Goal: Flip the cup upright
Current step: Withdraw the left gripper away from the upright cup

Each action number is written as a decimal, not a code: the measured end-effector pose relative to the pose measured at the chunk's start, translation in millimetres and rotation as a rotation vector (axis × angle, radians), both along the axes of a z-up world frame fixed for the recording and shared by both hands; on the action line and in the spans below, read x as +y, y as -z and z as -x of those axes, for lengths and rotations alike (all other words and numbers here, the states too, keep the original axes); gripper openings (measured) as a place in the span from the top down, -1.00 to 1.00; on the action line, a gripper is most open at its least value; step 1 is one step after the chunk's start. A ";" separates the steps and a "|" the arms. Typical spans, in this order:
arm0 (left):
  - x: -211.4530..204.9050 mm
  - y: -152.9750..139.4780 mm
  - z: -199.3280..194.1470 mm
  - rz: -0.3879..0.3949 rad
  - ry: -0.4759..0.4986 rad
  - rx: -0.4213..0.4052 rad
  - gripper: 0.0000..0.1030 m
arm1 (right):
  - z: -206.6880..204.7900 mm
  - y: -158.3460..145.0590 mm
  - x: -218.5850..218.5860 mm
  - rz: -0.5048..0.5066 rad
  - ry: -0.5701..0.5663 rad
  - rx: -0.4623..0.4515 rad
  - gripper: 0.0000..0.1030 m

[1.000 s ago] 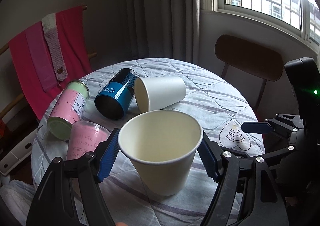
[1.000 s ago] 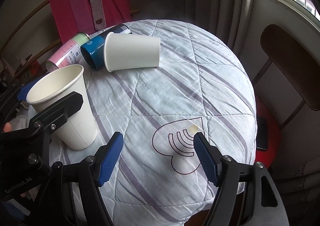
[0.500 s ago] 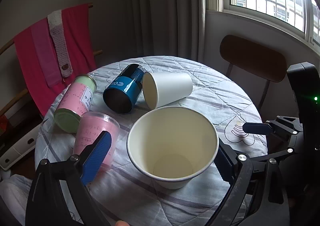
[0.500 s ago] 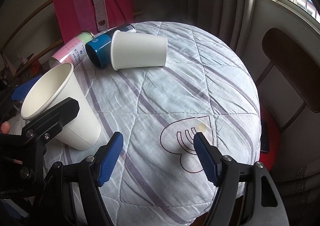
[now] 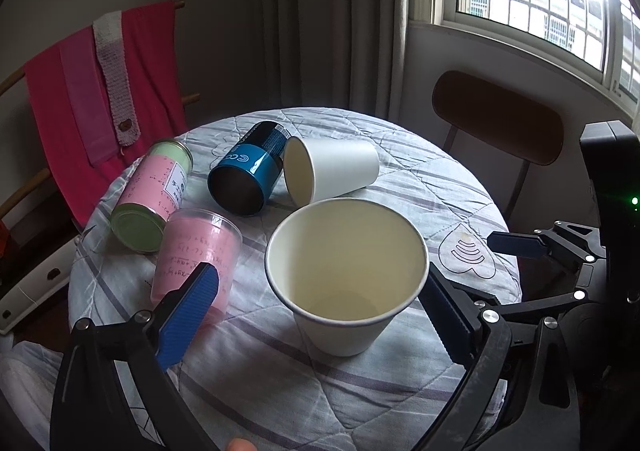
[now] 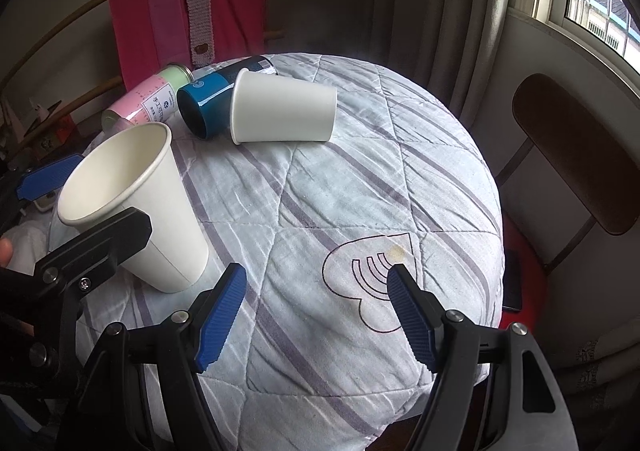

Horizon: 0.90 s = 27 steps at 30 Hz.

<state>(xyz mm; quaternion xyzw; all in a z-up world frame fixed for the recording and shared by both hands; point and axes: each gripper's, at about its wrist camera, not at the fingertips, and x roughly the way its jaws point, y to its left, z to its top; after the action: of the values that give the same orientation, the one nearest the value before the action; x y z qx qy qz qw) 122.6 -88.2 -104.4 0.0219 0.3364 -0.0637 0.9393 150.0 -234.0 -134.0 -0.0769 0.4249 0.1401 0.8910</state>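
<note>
Upright paper cup (image 5: 346,279) stands freed on the tabletop (image 6: 360,179) — left tool (image 5: 320,307) spread wide around it, right tool (image 6: 316,311) open, empty beside it.

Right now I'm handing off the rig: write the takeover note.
Left gripper: open, jaws either side of the near white cup, not clamping.
Right gripper: open, empty, over the cloth.
Done: near white cup stands upright, mouth up.
Left: far white cup lies on its side, as do the blue can and green-pink can. Pink cup is mouth-down.
</note>
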 end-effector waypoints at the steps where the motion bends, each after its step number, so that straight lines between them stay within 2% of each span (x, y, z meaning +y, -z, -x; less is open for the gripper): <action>1: 0.7 -1.3 1.5 0.002 -0.001 -0.001 -0.94 | 2.2 -2.4 0.0 0.007 0.004 -0.009 -0.44; 7: 5.6 -13.9 17.2 0.013 0.001 -0.022 -0.94 | 19.0 -20.0 6.5 0.077 0.026 -0.077 -0.44; 13: 19.3 -31.9 41.6 0.060 0.017 -0.047 -0.96 | 44.8 -42.4 15.9 0.112 0.054 -0.128 -0.45; 14: 22.1 -35.1 46.8 0.065 0.019 -0.054 -0.96 | 48.9 -46.4 16.9 0.114 0.061 -0.137 -0.52; 15: 25.2 -38.5 52.1 0.071 0.023 -0.064 -0.96 | 54.6 -50.4 18.9 0.121 0.071 -0.152 -0.59; 20: 40.7 -54.4 77.8 0.082 0.013 -0.099 -0.97 | 78.7 -67.6 32.8 0.139 0.087 -0.208 -0.58; 27: 71.3 -80.0 115.8 0.075 -0.009 -0.189 -0.98 | 116.2 -91.8 61.1 0.140 0.103 -0.314 -0.59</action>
<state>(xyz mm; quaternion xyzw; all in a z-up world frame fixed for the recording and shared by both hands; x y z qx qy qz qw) 6.8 -17.0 -24.5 -0.0089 0.2437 -0.0695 0.9673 33.8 -172.9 -42.2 -0.1380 0.2926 0.0508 0.9449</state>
